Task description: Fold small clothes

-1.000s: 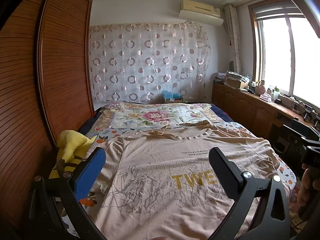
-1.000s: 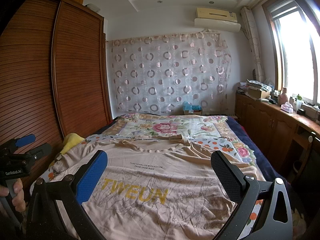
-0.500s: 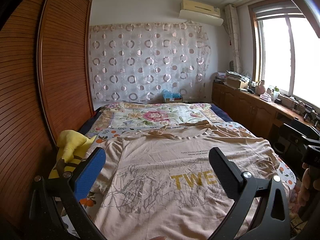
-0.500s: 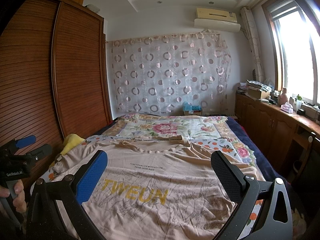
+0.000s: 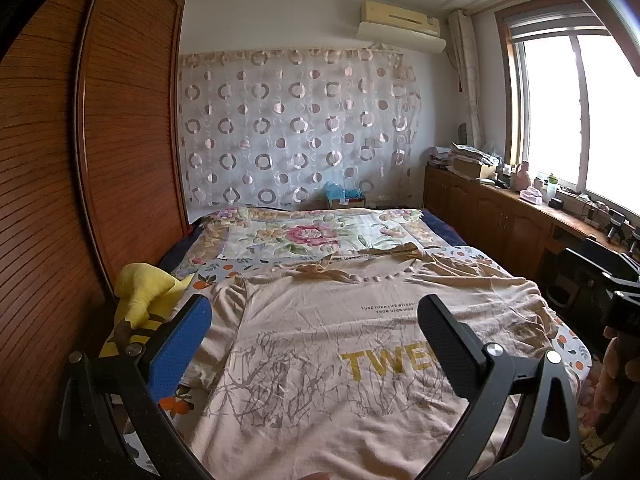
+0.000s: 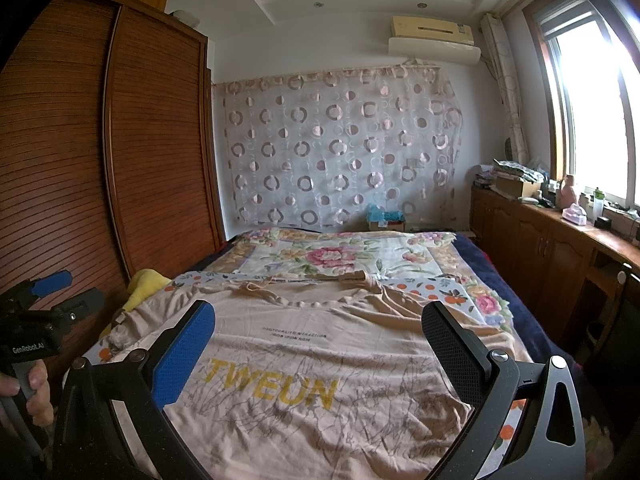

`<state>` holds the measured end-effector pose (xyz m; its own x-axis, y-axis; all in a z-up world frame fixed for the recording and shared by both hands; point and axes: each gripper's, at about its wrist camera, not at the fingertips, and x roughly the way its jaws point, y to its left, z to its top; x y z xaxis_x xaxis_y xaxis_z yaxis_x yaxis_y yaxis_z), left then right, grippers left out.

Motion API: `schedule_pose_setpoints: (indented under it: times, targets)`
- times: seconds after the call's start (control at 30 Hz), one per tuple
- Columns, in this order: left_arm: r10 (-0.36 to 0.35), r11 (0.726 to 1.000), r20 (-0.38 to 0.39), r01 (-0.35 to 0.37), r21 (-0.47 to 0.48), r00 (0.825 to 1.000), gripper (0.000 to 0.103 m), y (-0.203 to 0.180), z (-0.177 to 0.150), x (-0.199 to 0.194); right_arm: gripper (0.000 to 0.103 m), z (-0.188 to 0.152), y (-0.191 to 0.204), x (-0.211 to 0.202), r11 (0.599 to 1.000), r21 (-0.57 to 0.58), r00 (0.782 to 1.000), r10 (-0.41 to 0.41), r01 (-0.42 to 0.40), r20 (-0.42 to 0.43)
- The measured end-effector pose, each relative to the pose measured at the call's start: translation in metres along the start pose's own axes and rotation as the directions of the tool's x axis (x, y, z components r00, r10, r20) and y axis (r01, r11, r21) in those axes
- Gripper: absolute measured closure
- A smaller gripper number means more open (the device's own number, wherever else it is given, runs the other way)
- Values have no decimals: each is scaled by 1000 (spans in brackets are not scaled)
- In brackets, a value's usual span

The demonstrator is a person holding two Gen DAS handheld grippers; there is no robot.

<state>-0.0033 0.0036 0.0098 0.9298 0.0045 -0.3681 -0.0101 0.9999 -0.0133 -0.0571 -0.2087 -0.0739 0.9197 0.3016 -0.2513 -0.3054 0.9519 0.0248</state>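
Centrally, beige shirt [image 6: 320,360] reads "TWEUN"; left gripper [image 5: 316,344], marked "GenRoboLAI" at 9 o'clock, and right gripper [image 6: 320,348] both spread wide, empty.

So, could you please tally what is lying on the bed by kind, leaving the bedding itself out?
Beige T-shirt: 1
Yellow plush toy: 1
Total: 2
Both lie on the bed; neither gripper touches them, and both pairs of jaws stand open.

Both wrist views low at bed [image 5: 400,232] foot — facing headward, sharing the shirt [image 6: 320,360]
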Motion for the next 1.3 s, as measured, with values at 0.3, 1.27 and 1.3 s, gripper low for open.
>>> schedule_pose_setpoints:
  times: [0.3, 1.27, 1.3]
  targets:
    - [0, 1000, 2, 0, 1, 1000, 0, 1, 4, -4, 0, -2, 1, 0, 1000, -3, 1000, 1, -1, 4]
    - [-7, 1000, -18, 7, -5, 1000, 0, 4, 6, -10, 0, -7, 3, 8, 1000, -7, 1000, 22, -22, -4]
    - [-1, 1000, -27, 1, 1, 1000, 0, 6, 2, -6, 0, -10, 3, 13, 999, -11, 999, 30, -30, -19]
